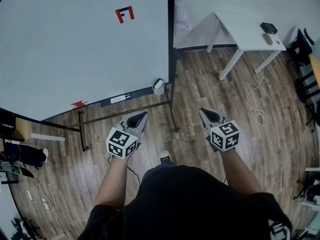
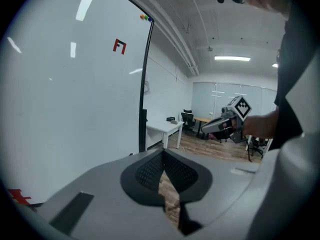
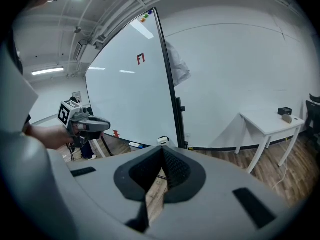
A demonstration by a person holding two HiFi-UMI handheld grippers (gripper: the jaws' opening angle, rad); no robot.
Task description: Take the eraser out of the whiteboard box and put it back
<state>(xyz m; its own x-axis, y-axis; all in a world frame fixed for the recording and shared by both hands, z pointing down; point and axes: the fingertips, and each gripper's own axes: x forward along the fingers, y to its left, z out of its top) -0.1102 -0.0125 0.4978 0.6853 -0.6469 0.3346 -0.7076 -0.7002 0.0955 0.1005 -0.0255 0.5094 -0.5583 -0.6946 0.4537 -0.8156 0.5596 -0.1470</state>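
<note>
The whiteboard box is small and white. It hangs at the lower right corner of the whiteboard, just beside the dark frame post. The eraser seems to be the dark piece in the open top of this box (it is too small to be sure). To the left of the box, a narrow tray runs along the lower edge of the board, and a red and black mark sits high on the board.

Both tools are well apart from the box, above the wooden floor, and they point toward the board. The left gripper has its jaws together at the tips, with nothing between them. The right gripper is the same, tips meeting and empty. Each one is held in a hand of the person, whose dark shirt fills the bottom of the head view.

To the right of the board stands a white table with a small black thing on it. A white cable lies on the floor near the table.
</note>
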